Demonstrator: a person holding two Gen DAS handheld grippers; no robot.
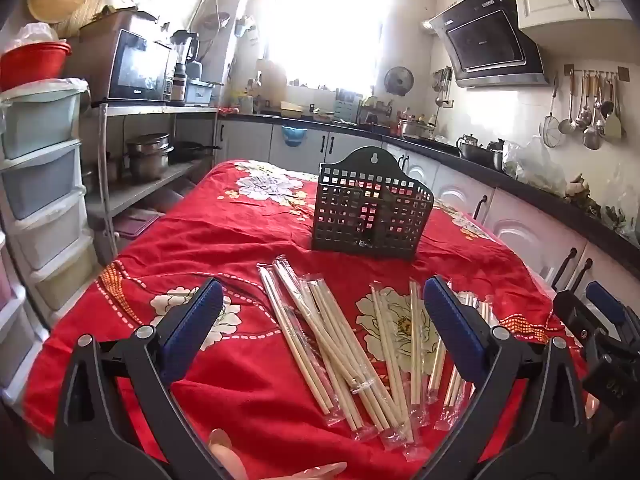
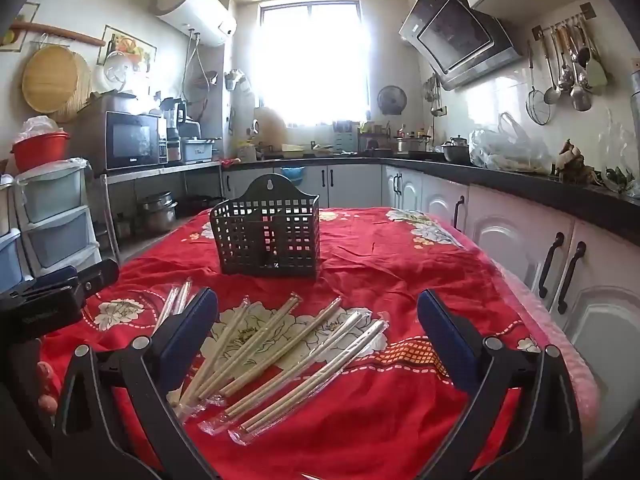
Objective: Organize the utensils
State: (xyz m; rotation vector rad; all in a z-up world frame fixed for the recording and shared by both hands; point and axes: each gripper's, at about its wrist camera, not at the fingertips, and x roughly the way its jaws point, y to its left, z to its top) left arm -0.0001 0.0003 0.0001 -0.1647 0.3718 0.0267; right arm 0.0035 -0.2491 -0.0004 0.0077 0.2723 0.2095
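Left gripper (image 1: 320, 320), lower centre of its view, jaws spread wide w/ nothing between, hangs over the wrapped chopsticks (image 1: 340, 352) scattered on the red cloth (image 1: 224, 224). Black holder basket (image 1: 372, 212) stands upright mid-frame beyond, prob. where they go. Right gripper (image 2: 318, 328) likewise spread and empty, ready to pick.

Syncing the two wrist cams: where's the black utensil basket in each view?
Left wrist: black utensil basket stands right of centre, beyond the wrapped chopsticks on the red tablecloth.
Right wrist: basket stands left of centre, again behind the chopsticks.
Shared landmark: the bright window on the far wall.
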